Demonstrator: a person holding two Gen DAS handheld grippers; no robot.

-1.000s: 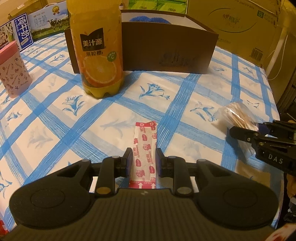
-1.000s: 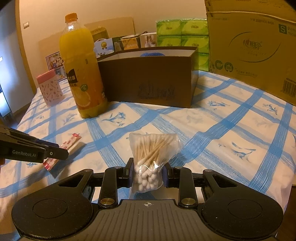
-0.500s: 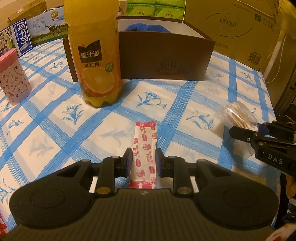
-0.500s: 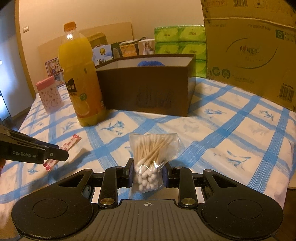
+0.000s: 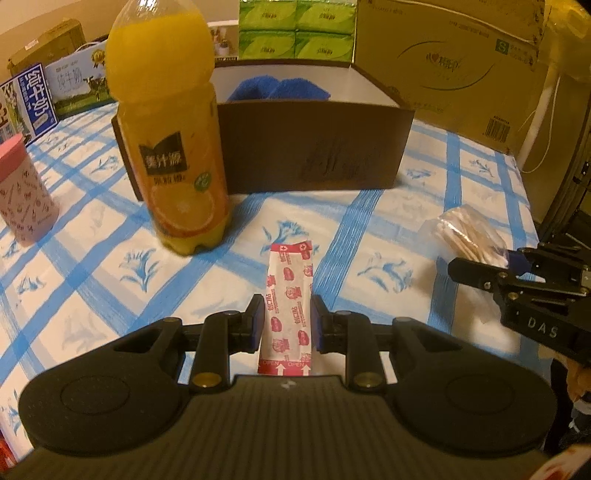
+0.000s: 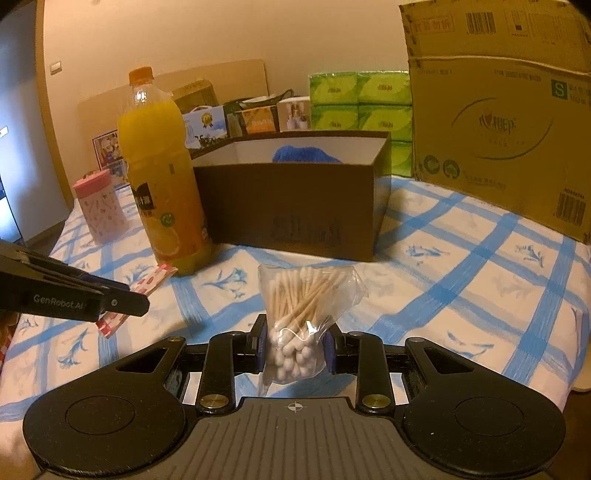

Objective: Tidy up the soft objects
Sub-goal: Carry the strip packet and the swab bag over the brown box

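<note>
My left gripper (image 5: 288,319) is shut on a red-and-white bandage packet (image 5: 289,299), held just above the blue-checked tablecloth (image 5: 92,280). My right gripper (image 6: 294,343) is shut on a clear bag of cotton swabs (image 6: 301,314), also lifted off the cloth. Ahead stands an open brown box (image 5: 314,147) with a blue towel (image 5: 277,86) inside it. In the right wrist view the left gripper (image 6: 122,304) comes in from the left with the packet (image 6: 147,284). The left wrist view shows the right gripper (image 5: 476,271) at the right edge with the swab bag (image 5: 465,232).
A tall orange juice bottle (image 5: 173,147) stands just left of the brown box. A pink patterned cup (image 5: 22,199) is at the far left. Milk cartons (image 5: 44,96), green tissue packs (image 5: 295,29) and a large cardboard carton (image 5: 461,62) line the back.
The left gripper has risen with the bandage packet, so the box's inside and the blue towel show more. The right gripper holds the swab bag in much the same place.
</note>
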